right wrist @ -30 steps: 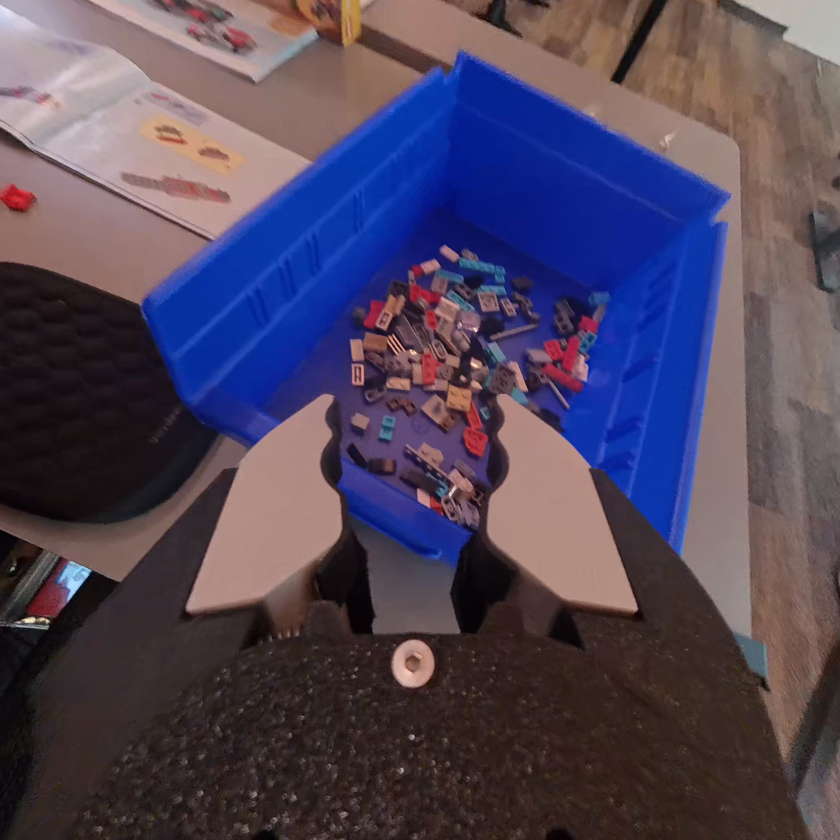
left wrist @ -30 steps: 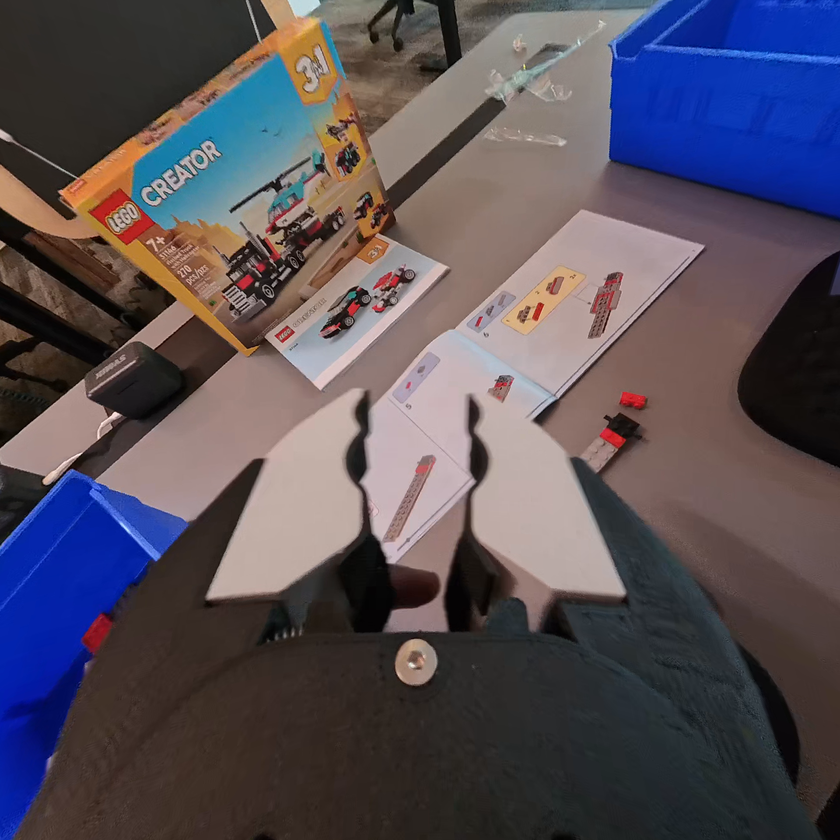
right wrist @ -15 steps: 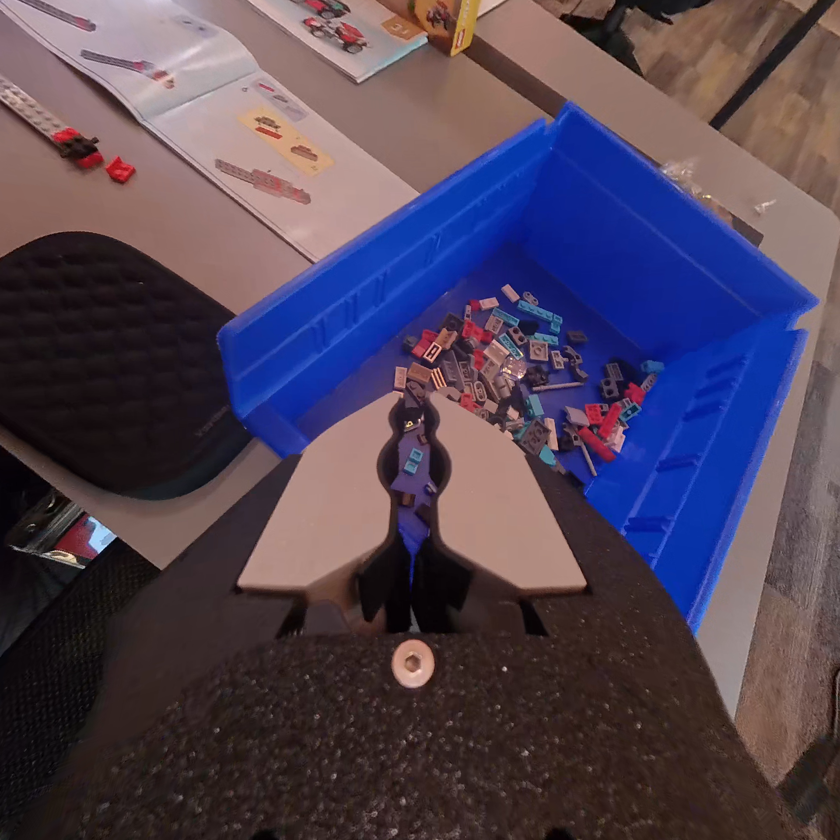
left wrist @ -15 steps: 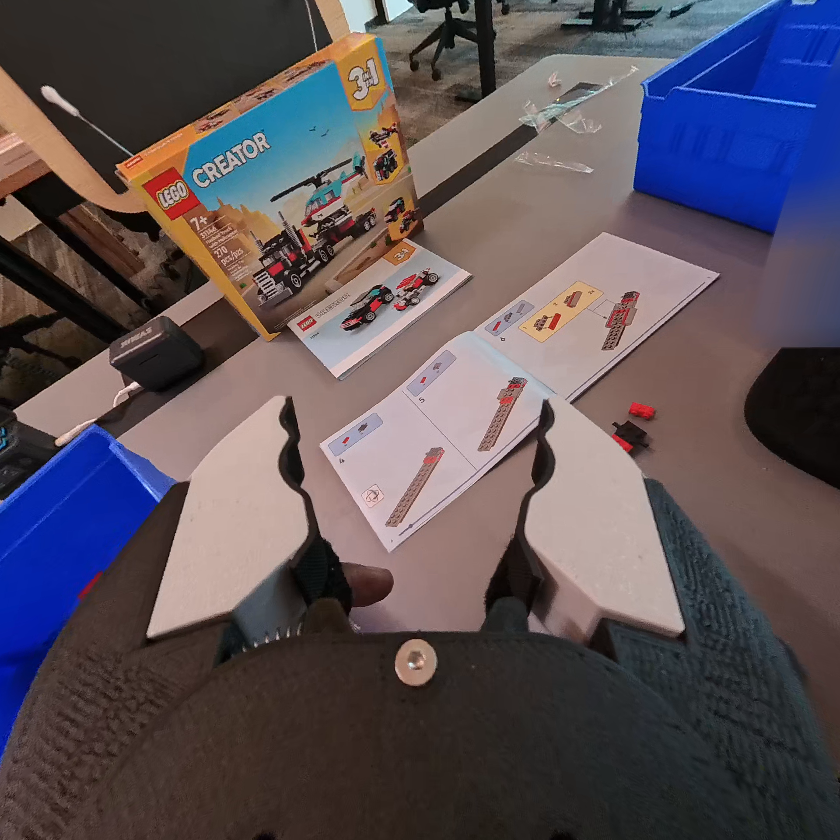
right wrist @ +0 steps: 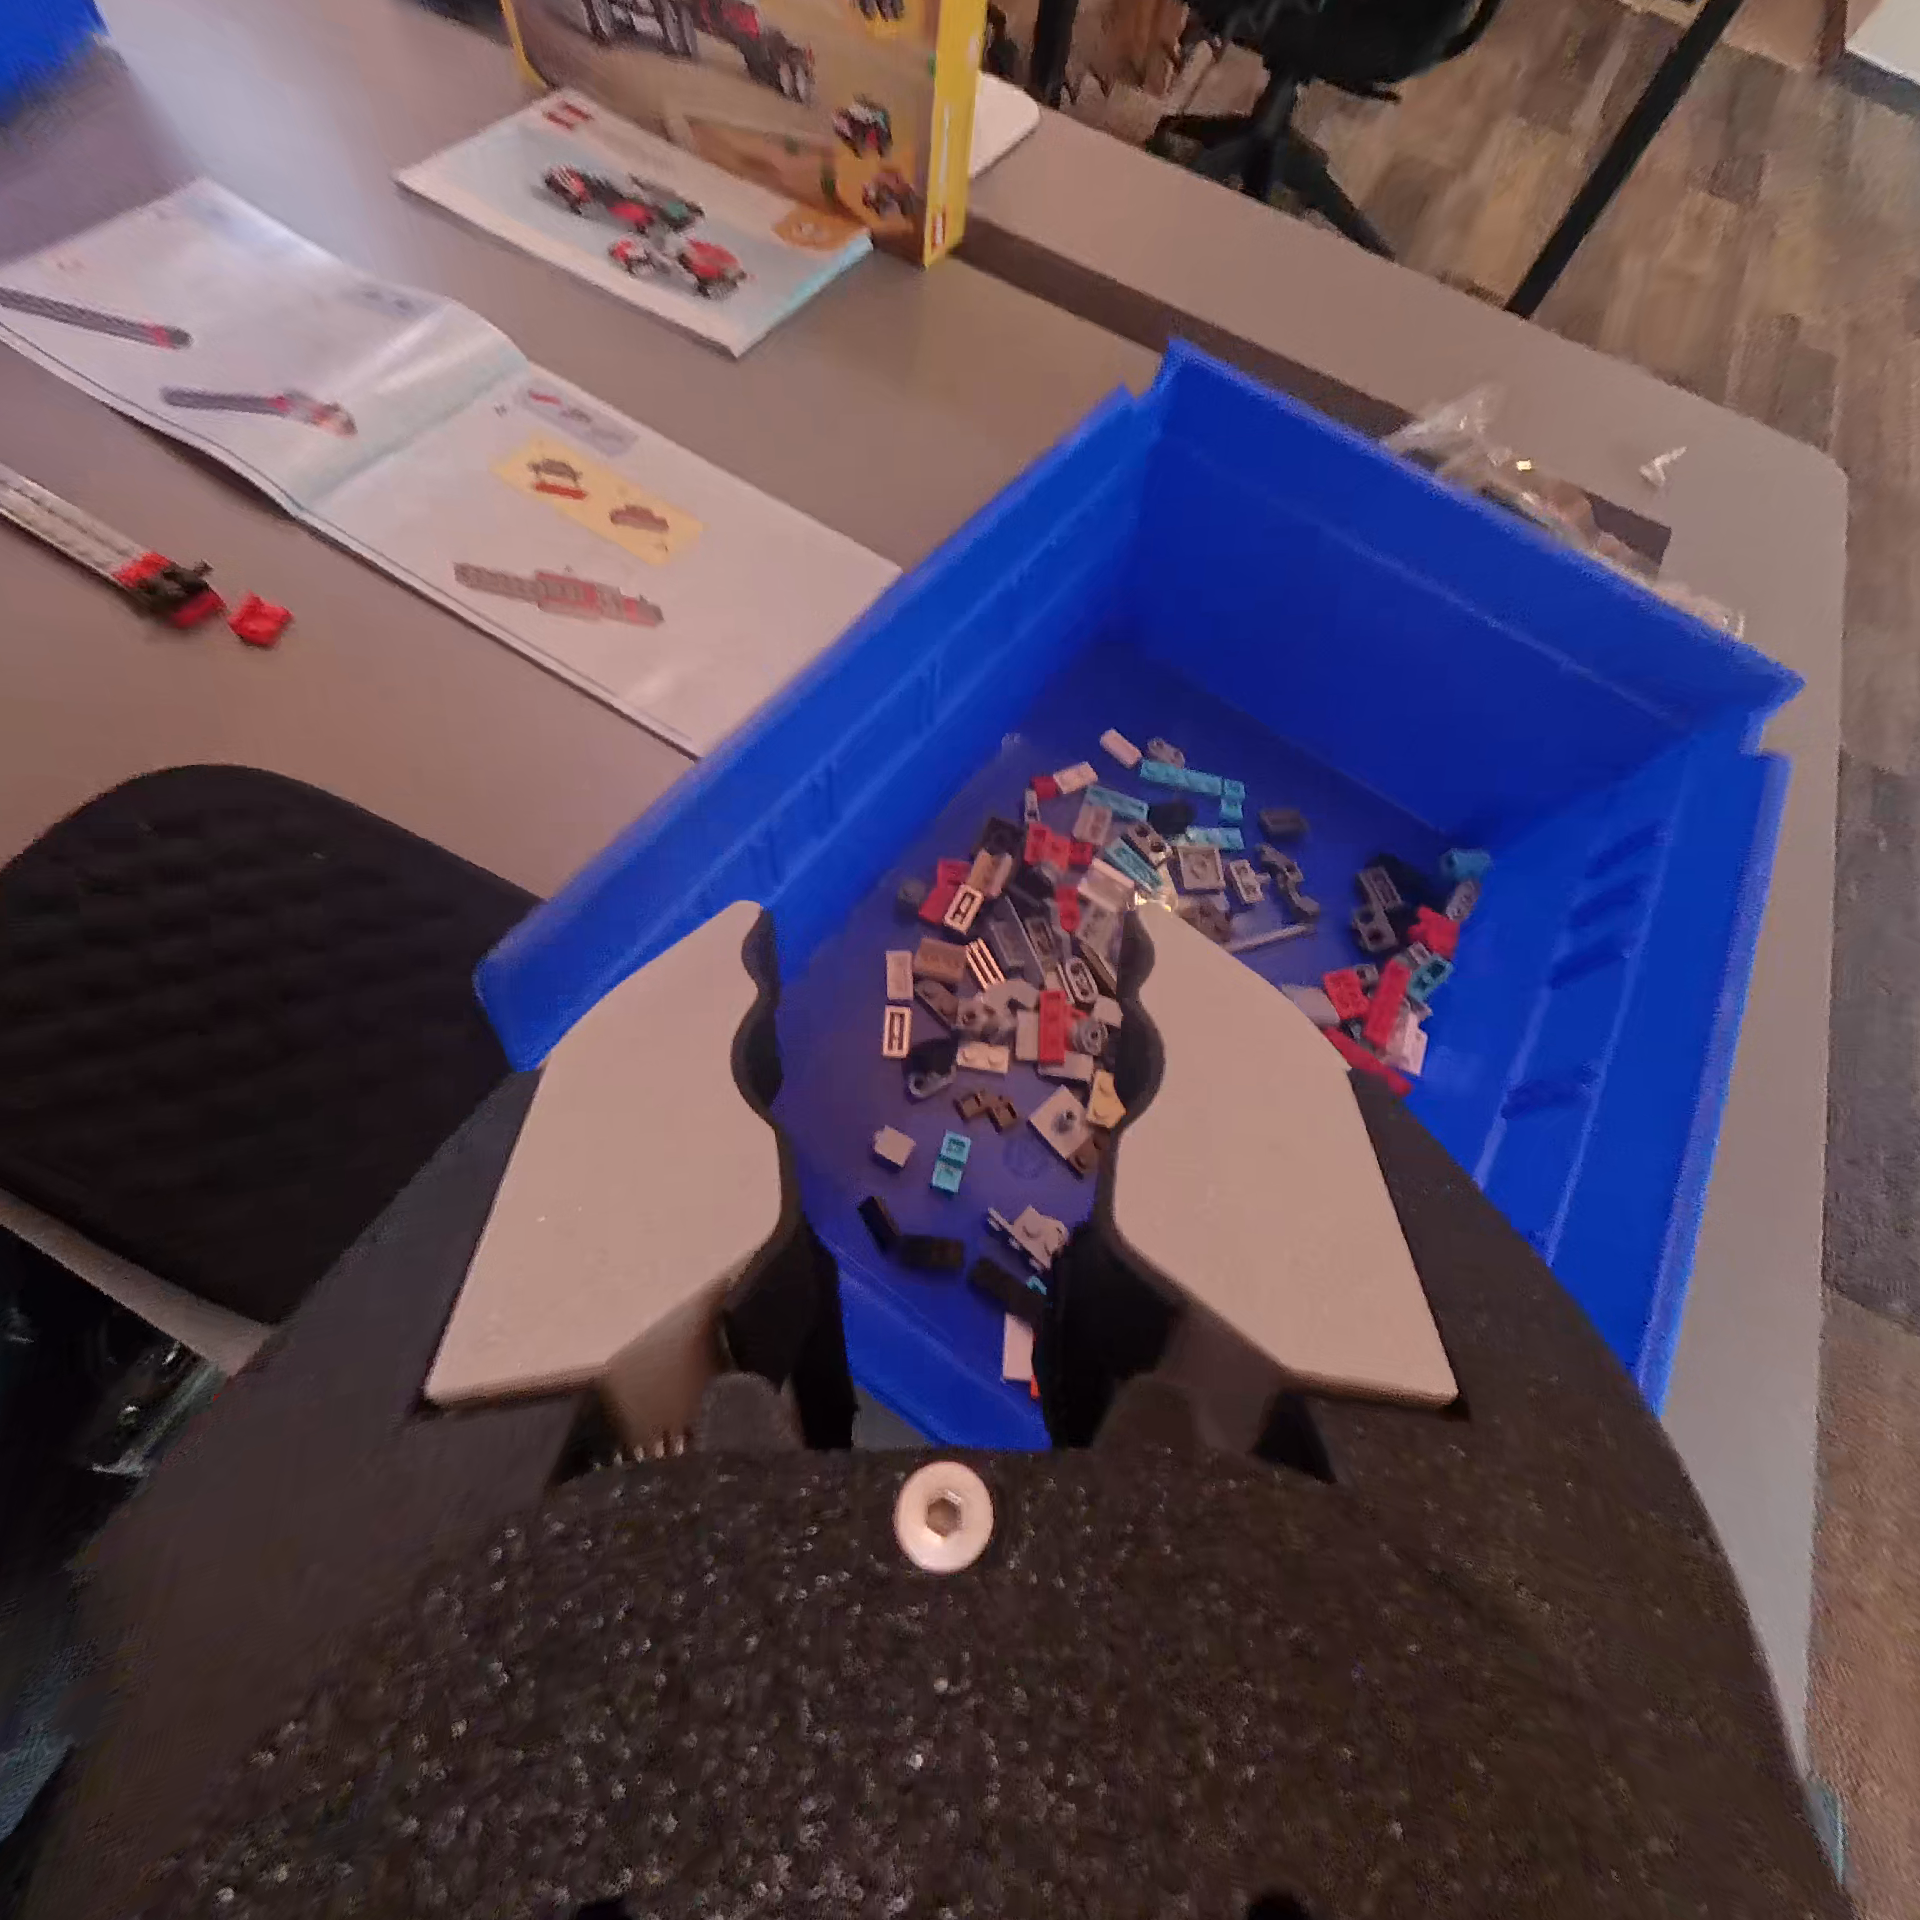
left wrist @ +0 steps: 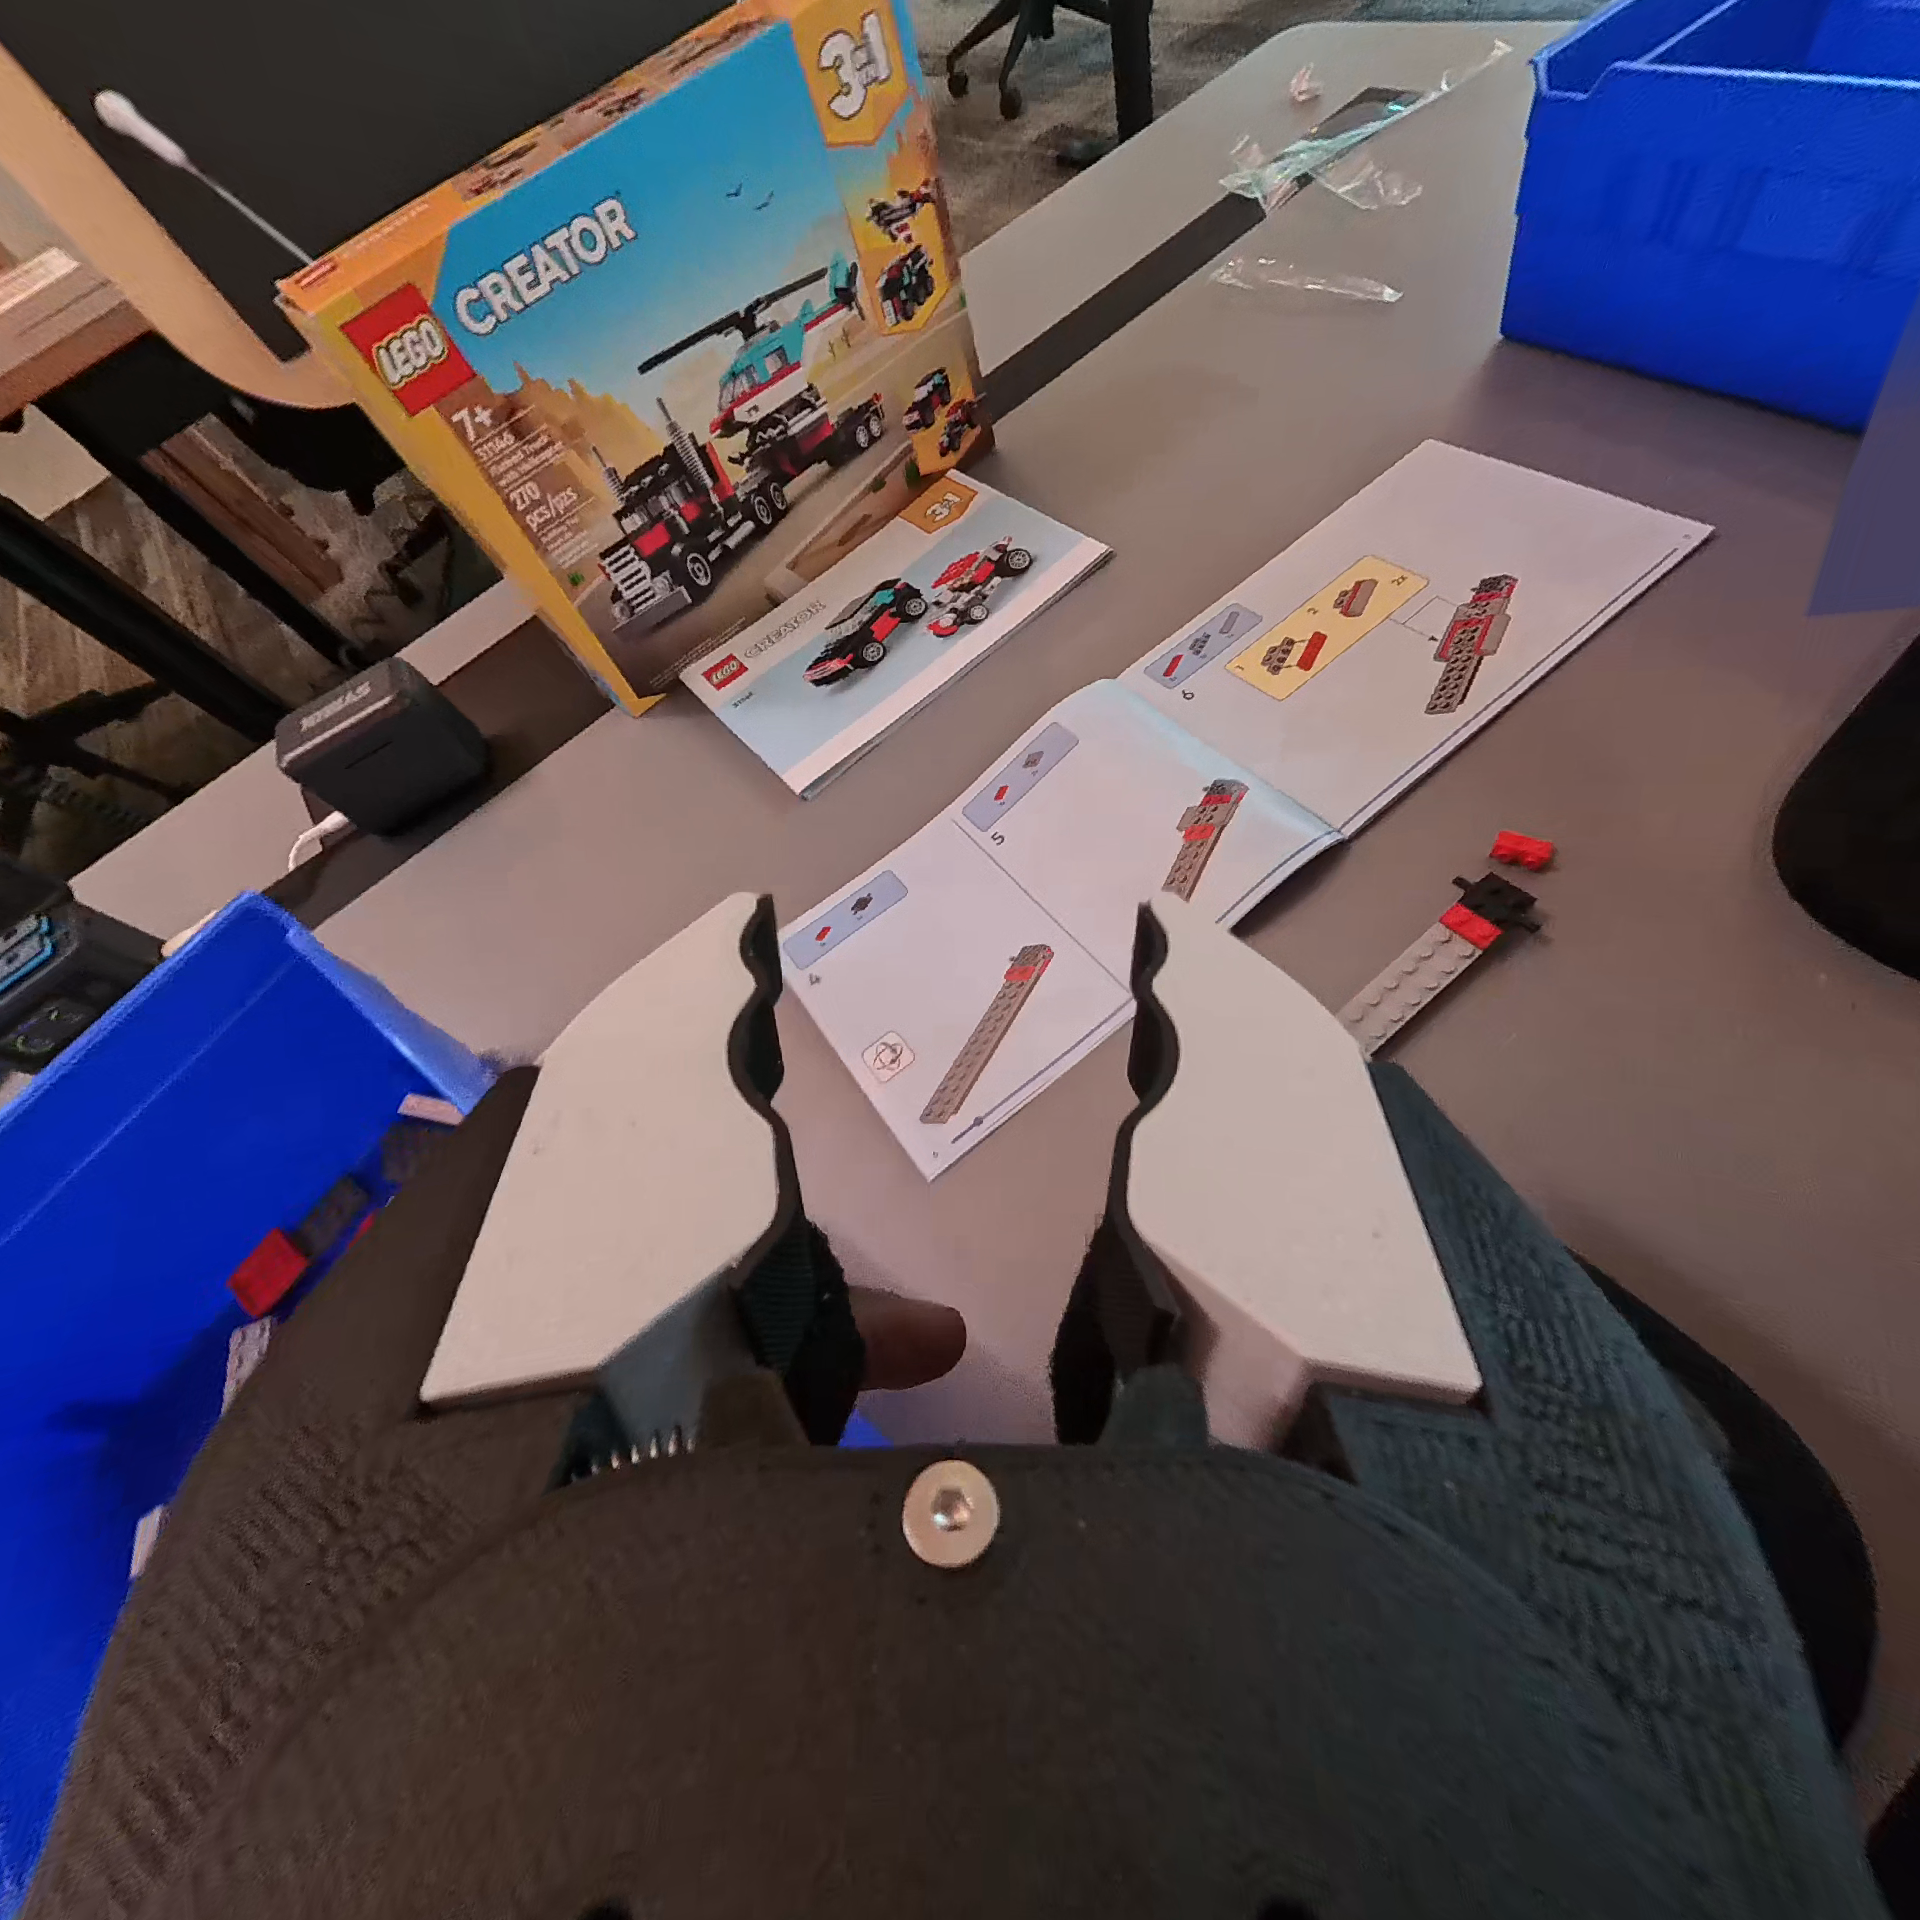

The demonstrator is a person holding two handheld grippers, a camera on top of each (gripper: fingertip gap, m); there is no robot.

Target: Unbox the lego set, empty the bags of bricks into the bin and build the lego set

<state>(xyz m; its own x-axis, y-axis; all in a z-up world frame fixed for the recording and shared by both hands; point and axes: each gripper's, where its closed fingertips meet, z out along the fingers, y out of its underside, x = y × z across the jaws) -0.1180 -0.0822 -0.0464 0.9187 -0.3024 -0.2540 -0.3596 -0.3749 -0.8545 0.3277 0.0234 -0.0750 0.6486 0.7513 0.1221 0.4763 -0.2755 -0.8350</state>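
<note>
The left gripper (left wrist: 951,925) hangs above the grey table (left wrist: 1621,1195) with its fingers spread wide and nothing between them; through the gap shows the near page of an open instruction booklet (left wrist: 1226,800). Just right of the booklet lies a part-built piece, a long grey plate (left wrist: 1413,977) with red and black bricks at its far end, and a loose red brick (left wrist: 1522,850) sits just beyond it. Farther off, the lego box (left wrist: 665,416) stands upright, with a second, closed booklet (left wrist: 904,623) lying against its base. A blue bin (left wrist: 156,1132) sits at the near left and another at the far right, with clear plastic bags (left wrist: 1309,177) beyond. The right gripper (right wrist: 945,935) is poised over the near end of a blue bin (right wrist: 1299,582), fingers likewise wide apart and empty. Loose bricks (right wrist: 1091,956) in grey, red, black and teal lie scattered on the bin's floor. A black pad (right wrist: 208,1018) lies to the left of this bin.
</note>
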